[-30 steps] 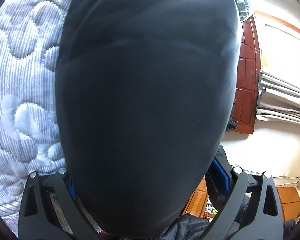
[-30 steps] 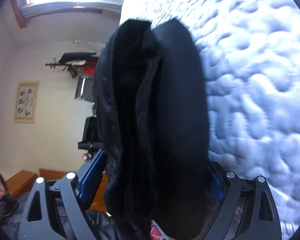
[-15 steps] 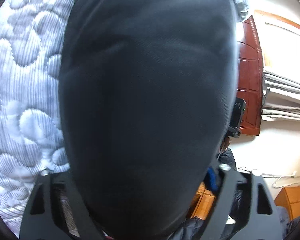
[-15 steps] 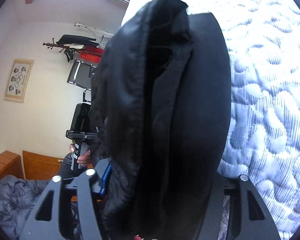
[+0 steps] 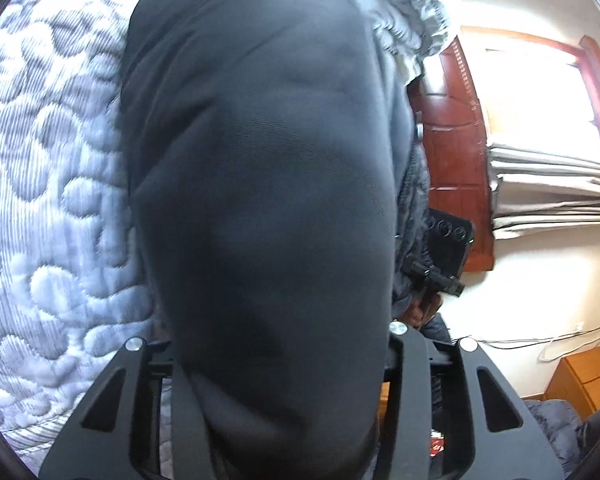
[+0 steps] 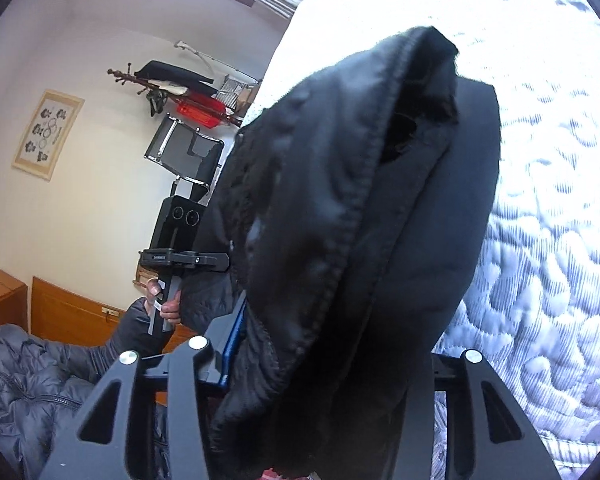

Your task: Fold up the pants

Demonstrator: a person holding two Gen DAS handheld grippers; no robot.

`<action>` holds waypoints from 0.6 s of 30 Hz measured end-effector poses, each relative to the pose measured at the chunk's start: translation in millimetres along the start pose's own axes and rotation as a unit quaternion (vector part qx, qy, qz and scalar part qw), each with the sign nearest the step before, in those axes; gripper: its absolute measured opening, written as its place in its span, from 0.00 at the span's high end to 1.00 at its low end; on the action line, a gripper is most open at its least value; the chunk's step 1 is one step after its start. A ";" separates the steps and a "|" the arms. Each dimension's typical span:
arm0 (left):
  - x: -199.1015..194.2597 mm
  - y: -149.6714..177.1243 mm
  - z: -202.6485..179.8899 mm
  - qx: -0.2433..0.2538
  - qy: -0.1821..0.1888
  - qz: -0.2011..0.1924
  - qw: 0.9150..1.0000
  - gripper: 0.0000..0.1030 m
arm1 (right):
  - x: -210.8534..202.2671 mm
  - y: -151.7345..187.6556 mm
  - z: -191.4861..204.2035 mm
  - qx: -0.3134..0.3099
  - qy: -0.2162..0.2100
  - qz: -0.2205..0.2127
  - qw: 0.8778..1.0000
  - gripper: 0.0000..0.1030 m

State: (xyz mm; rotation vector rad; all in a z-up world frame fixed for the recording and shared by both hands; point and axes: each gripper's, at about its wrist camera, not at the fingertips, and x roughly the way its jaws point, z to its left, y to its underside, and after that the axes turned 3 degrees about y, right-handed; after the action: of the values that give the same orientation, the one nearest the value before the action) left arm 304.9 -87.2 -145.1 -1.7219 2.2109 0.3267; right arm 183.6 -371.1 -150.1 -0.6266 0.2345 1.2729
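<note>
The black pants fill the middle of the left wrist view, hanging over and between the fingers of my left gripper, which is shut on them. In the right wrist view the pants show a stitched hem and a fuzzy dark lining, bunched in my right gripper, which is shut on them too. Both sets of fingertips are hidden under the cloth. The pants are held up above the quilted bed.
A white-grey quilted bedspread lies left of the pants, and on the right in the right wrist view. A red wooden door, curtains and a coat rack stand by the walls. The other gripper's handle shows.
Both grippers have swung with the pants, so more of the room and the other hand-held gripper shows. The pants now hang lower in both views. The grips have held.
</note>
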 end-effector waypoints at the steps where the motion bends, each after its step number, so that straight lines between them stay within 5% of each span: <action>1: -3.1 -1.8 -5.4 0.005 0.003 -0.004 1.000 0.60 | -1.0 -1.2 3.5 -0.003 0.000 -0.002 1.000 0.53; 18: -18.3 -70.9 -26.8 0.049 -0.010 -0.056 0.997 0.60 | -3.4 -84.4 34.1 -0.072 0.020 -0.017 0.997 0.53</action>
State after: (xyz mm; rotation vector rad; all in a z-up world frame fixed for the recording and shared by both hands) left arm 374.7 -98.2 -112.2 -1.7740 2.0693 0.2056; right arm 256.0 -368.0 -94.8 -0.7775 0.1649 1.2520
